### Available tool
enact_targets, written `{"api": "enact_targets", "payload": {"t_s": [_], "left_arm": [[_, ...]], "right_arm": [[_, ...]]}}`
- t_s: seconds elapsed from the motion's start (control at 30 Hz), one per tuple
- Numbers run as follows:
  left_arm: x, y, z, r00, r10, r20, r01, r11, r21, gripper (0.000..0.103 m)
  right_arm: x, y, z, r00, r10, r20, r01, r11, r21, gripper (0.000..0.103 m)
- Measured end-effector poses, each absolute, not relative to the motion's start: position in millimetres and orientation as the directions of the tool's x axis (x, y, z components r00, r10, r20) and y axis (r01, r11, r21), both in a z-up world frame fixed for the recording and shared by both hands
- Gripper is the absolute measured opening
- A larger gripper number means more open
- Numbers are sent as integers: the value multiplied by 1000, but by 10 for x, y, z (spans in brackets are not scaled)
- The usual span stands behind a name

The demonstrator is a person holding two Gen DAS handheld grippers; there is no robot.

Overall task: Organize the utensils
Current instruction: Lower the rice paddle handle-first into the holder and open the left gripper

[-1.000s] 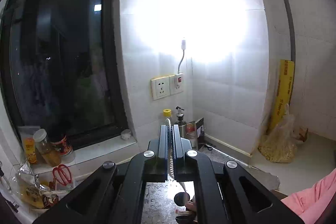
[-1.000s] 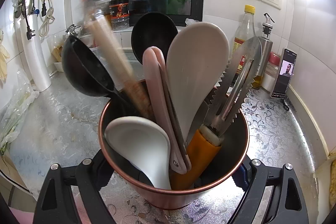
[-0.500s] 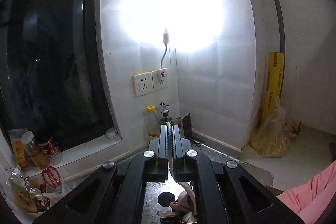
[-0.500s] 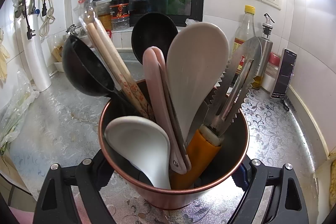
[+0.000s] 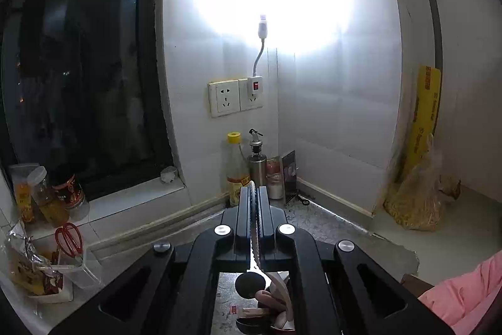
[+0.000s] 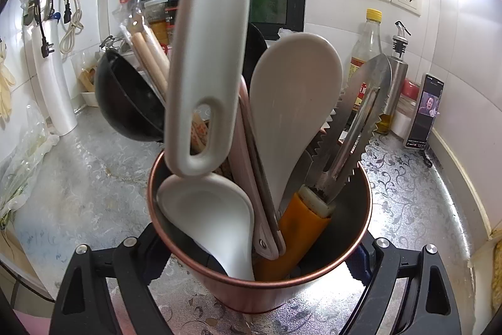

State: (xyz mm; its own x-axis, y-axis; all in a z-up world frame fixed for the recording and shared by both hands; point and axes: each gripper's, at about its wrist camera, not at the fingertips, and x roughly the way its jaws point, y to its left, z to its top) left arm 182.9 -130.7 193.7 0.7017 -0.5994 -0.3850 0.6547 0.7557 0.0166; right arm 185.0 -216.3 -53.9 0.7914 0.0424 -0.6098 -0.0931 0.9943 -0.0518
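Copper-rimmed and crowded, the cup stands on the counter, clamped from both sides by the right tool. The left tool is shut on a white utensil, which hangs handle-down with its looped end at about 10 o'clock over the rim, just above the bowl of a white spoon. The left wrist view shows only the utensil's thin serrated edge pinched between the closed jaws. The step in hand appears to be dropping the utensil into the cup. To do it well, the handle should go down nearly upright and slip behind the spoon, with the right tool holding the cup firm so a knock does not tip it. Room is tight. A pink spatula and a pale paddle fill the centre. Steel tongs with an orange handle lean at 3 o'clock. A black ladle and chopsticks fan out at 10 o'clock. The spoon looks the likeliest snag. An oil bottle and a propped phone stand well clear at 2 o'clock by the wall.
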Motion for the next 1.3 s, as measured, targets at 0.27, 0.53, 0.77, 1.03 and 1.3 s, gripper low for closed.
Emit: {"api": "enact_targets", "payload": {"t_s": [0.27, 0.53, 0.77, 1.03, 1.3], "left_arm": [[1873, -1238, 1840, 698, -583, -416, 638, 770, -9, 3], [1859, -1305, 1497, 638, -583, -503, 656, 754, -42, 3], [1925, -1259, 1242, 598, -563, -570, 636, 766, -89, 3], [1912, -1265, 1124, 574, -551, -605, 635, 766, -95, 4], [1857, -1330, 942, 528, -534, -660, 645, 758, -97, 4]], "right_arm": [[1855, -2151, -544, 790, 39, -611, -93, 994, -56, 91], [1863, -2143, -546, 791, 38, -611, -93, 994, -58, 91], [1871, -2154, -549, 791, 39, -611, -91, 994, -54, 91], [1868, -2152, -541, 794, 39, -607, -92, 994, -57, 91], [1867, -2144, -540, 795, 39, -605, -92, 994, -58, 91]]}}
